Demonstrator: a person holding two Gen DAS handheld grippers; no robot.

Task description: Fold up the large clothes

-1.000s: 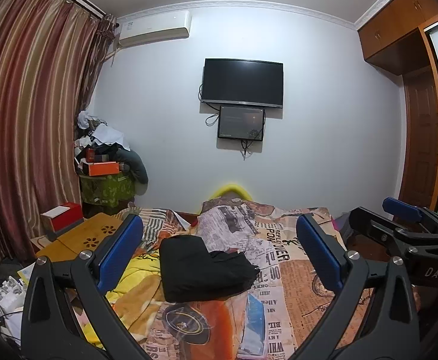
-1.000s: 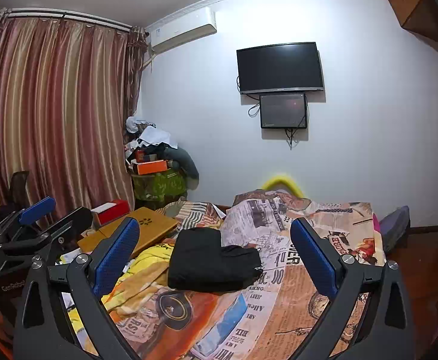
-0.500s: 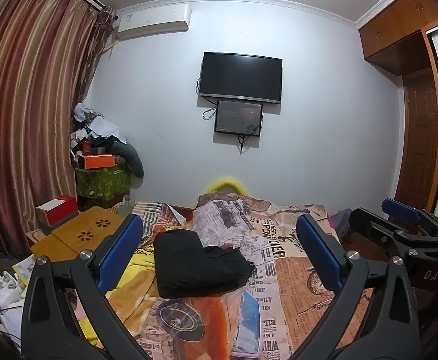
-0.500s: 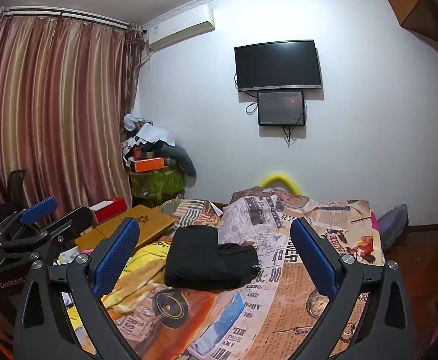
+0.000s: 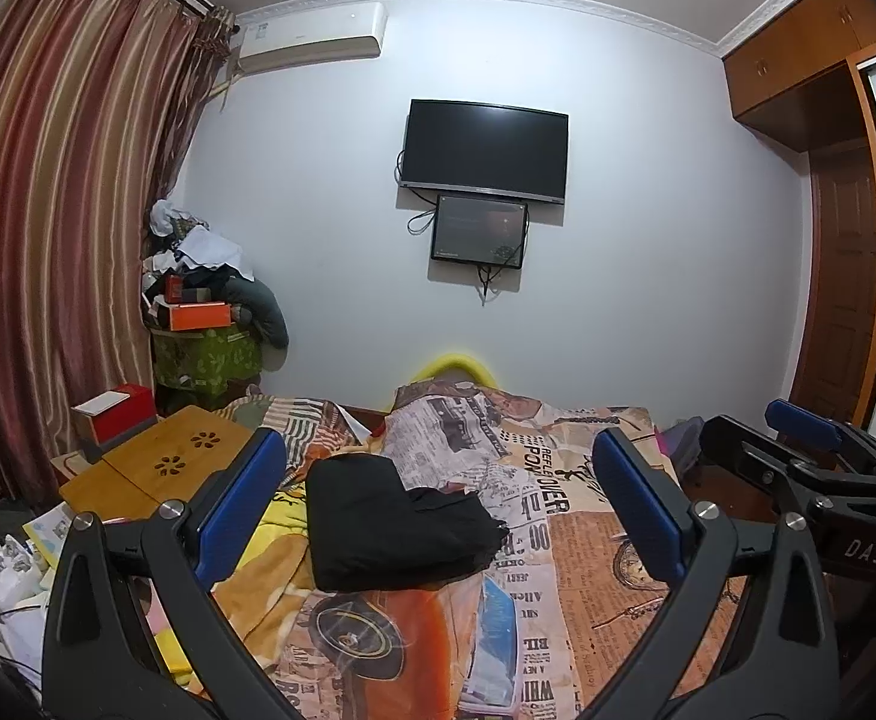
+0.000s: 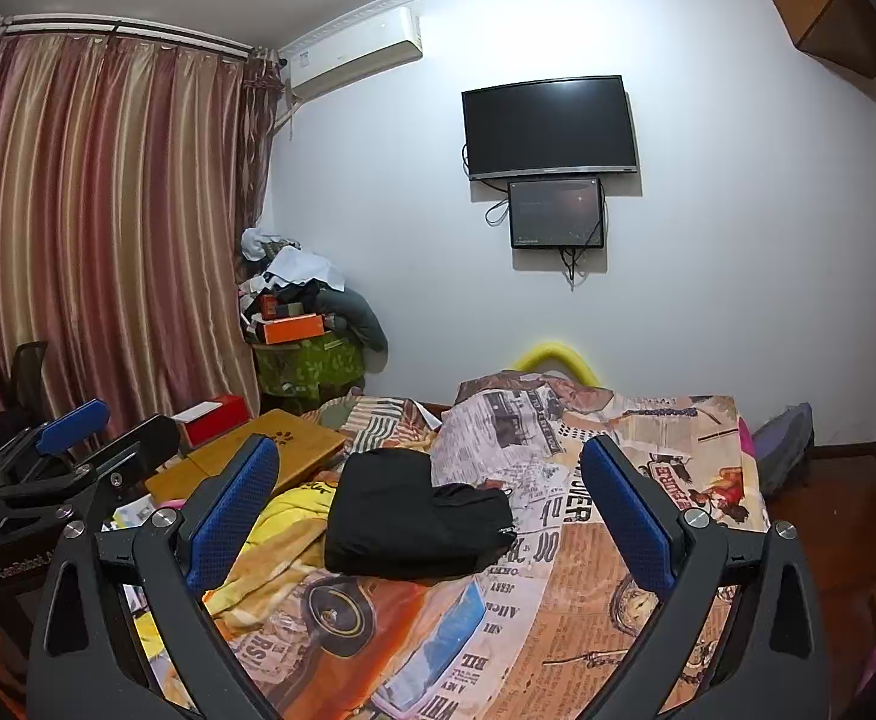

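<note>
A black garment [image 5: 390,525] lies folded in a compact bundle on the bed [image 5: 594,552], which has a newspaper-print cover. It also shows in the right wrist view [image 6: 414,519]. My left gripper [image 5: 438,504] is open and empty, held above the bed's near end, well back from the bundle. My right gripper [image 6: 432,498] is open and empty too, at a similar distance. The right gripper appears at the right edge of the left wrist view [image 5: 810,468]; the left gripper appears at the left edge of the right wrist view [image 6: 72,456].
A yellow blanket [image 5: 276,534] lies left of the garment. A wooden lap desk [image 5: 156,468] and a red box [image 5: 117,420] stand at the bed's left. A clutter pile [image 5: 204,312] fills the corner by the curtains [image 5: 48,240]. A wardrobe [image 5: 846,240] stands right.
Both views have tilted up a little, so the bed and garment sit lower in frame. Both grippers stay open and empty. The garment has not moved.
</note>
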